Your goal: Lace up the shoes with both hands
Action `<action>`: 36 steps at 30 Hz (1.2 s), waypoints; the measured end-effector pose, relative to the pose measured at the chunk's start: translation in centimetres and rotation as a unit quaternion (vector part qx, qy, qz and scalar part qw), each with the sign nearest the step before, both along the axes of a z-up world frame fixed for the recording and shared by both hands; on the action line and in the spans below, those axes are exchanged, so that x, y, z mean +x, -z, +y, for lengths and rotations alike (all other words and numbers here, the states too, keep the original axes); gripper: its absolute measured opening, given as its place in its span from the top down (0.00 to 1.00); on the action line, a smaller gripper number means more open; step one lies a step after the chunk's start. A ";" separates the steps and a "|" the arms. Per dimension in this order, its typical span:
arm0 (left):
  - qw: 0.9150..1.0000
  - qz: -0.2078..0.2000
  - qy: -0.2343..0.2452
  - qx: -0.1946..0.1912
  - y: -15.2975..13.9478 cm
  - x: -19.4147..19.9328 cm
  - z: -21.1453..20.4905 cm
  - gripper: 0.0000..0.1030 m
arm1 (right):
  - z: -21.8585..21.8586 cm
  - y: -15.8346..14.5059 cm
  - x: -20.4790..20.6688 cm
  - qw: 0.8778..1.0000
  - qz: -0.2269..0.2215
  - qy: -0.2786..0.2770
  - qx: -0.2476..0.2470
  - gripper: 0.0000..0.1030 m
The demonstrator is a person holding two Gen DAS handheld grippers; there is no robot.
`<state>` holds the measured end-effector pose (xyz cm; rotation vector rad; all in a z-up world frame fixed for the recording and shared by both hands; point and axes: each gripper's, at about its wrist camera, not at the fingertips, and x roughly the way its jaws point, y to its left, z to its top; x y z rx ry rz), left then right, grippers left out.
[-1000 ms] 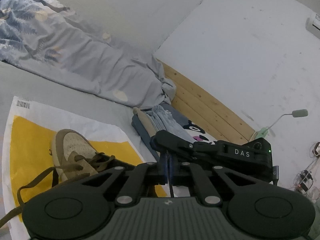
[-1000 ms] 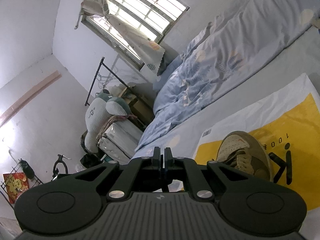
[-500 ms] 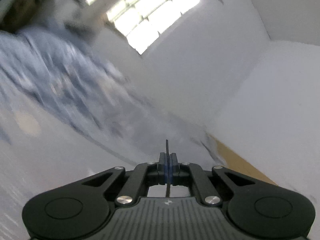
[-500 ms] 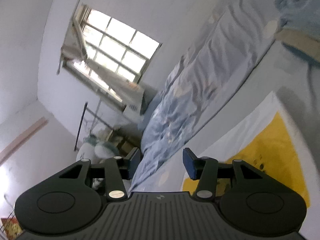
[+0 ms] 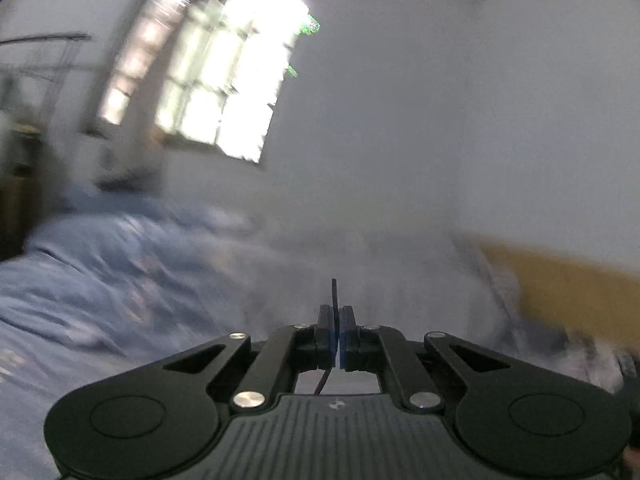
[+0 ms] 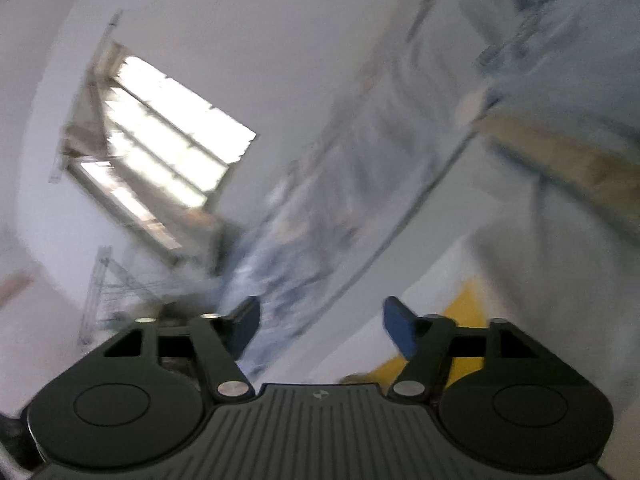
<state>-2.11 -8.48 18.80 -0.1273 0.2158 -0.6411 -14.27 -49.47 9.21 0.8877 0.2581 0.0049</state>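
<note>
Shoelace (image 5: 334,294): a thin dark strand pinched between the left gripper (image 5: 339,320) fingers, which are pressed together on it. Its tip sticks up past the fingertips, and a short length drops below the pads toward the gripper body. Only the left wrist view shows it. The shoe itself can't be made out in either view; a small tan blur at the lower edge of the right wrist view, just above the gripper body, may be part of it, can't tell.

Right gripper (image 6: 320,316): fingers spread wide apart, blue pads (image 6: 398,326) showing, nothing between them.

No readable writing or brand in either view; both are heavily motion-blurred. Only a small moulded mark sits on each gripper body, not legible.

Left wrist view: bright window (image 5: 216,76) upper left, blue patterned bedding (image 5: 100,272) across the left and centre, white wall (image 5: 400,120) behind, and a yellowish wooden strip (image 5: 568,276) low on the right.

Right wrist view only: a yellow and white sheet (image 6: 468,308) on the bed just beyond the right finger, and a tan blurred shape (image 6: 560,156) at the upper right, unidentifiable. The window (image 6: 160,152) also shows here, tilted, upper left, with a faint metal rack (image 6: 104,288) below it and the bedding (image 6: 304,248) running diagonally up the middle.

Nothing stands between either gripper's fingers and the bed.
</note>
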 end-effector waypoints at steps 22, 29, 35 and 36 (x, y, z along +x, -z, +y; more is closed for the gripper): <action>0.921 0.206 0.092 0.318 12.7 -1.5 -17.5 1.00 | -3.5 1.4 0.5 0.998 0.048 0.040 -0.008 0.27; 0.914 0.187 0.098 0.346 13.1 -1.8 -18.2 1.00 | -3.9 1.5 0.2 0.999 0.044 0.031 0.006 0.27; 0.909 0.154 0.108 0.373 13.6 -2.4 -19.1 1.00 | -4.1 1.5 0.1 0.999 0.043 0.026 0.010 0.27; 0.908 0.150 0.108 0.376 13.6 -2.4 -19.2 1.00 | -4.0 1.5 0.2 0.999 0.043 0.025 0.010 0.27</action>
